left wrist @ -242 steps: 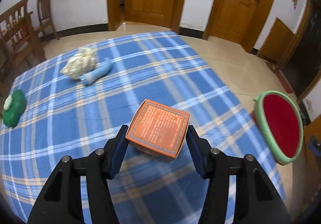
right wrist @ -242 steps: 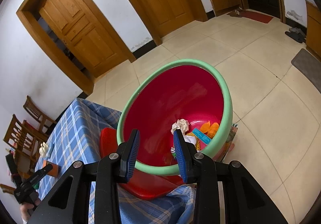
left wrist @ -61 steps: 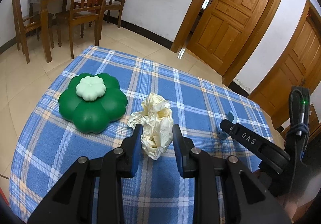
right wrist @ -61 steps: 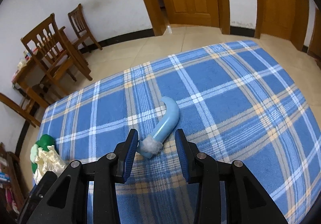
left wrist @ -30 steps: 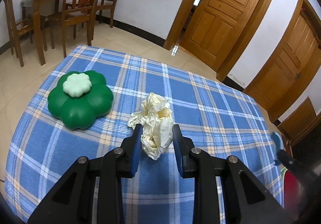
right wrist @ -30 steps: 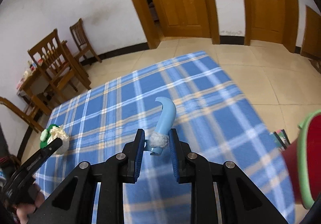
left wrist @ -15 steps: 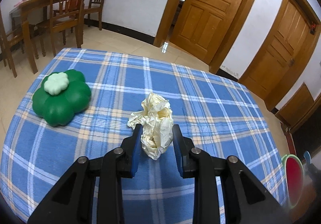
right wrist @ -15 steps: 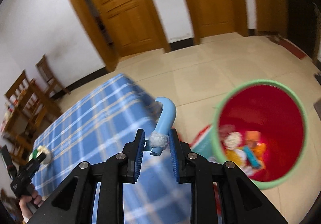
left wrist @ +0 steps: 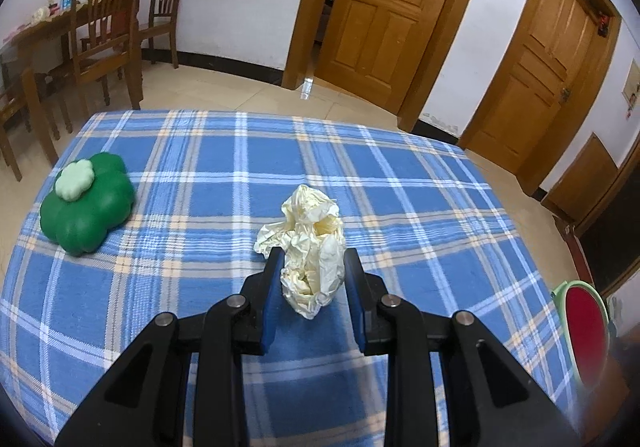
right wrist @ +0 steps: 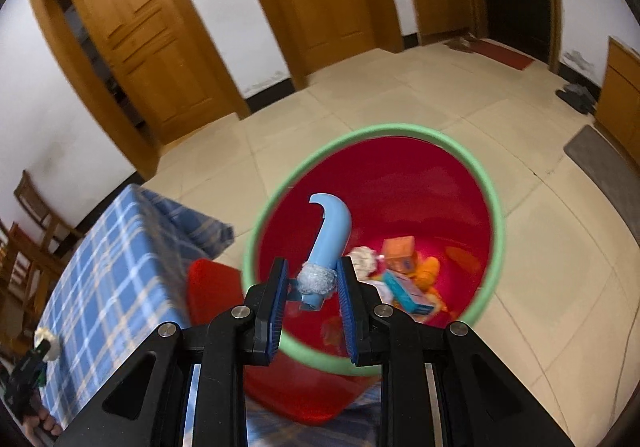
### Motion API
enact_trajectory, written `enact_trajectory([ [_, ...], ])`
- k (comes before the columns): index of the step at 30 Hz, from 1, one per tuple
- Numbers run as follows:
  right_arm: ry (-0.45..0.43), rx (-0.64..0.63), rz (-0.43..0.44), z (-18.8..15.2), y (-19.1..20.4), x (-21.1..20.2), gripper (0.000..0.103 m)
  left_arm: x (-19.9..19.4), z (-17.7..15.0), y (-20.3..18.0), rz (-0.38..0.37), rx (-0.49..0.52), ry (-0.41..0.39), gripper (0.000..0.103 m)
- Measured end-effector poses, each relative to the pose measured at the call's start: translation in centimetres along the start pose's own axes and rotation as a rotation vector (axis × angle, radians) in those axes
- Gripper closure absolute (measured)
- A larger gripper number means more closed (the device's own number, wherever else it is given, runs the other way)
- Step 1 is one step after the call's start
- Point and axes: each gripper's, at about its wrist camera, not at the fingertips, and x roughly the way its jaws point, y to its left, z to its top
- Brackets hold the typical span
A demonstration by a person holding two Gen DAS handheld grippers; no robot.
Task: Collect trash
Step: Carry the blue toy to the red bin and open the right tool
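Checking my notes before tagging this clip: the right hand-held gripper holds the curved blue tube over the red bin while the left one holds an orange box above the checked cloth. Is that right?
One slip: the left hand-held gripper holds crumpled pale paper, not an orange box, as the left wrist view shows. The right hand-held gripper does hold the curved blue tube over the red bin.

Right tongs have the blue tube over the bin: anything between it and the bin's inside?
Nothing visible. The blue tube, clamped in the right tongs, hangs over the open mouth of the red bin; only earlier trash lies on the bottom.
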Motion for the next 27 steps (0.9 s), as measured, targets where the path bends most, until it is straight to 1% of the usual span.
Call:
enact_trajectory([
  [6, 0.008, 0.029, -0.013, -0.1, -1.9, 0.3, 0.078, -1.2, -0.2, -2.5, -0.038, 0.034, 0.008, 0.074],
  [12, 0.013, 0.053, -0.005, 0.1, -3.6, 0.7, 0.078, -2.7, -0.5, -6.2, -0.089, 0.077, 0.013, 0.074],
  [17, 0.031, 0.057, -0.026, 0.2, -4.6, 1.0, 0.078, -3.4, -1.1, -10.4, -0.143, 0.128, 0.038, 0.074],
  [22, 0.04, 0.053, -0.027, 0.2, -5.4, 1.1, 0.076, -3.6, -2.0, -14.8, -0.194, 0.193, 0.071, 0.074],
  [25, 0.039, 0.06, -0.023, 0.5, -5.8, 1.1, 0.076, -3.5, -2.8, -17.5, -0.233, 0.237, 0.102, 0.074],
  [27, 0.036, 0.068, -0.004, 0.7, -6.0, 1.0, 0.076, -3.2, -3.4, -19.3, -0.261, 0.26, 0.135, 0.074],
])
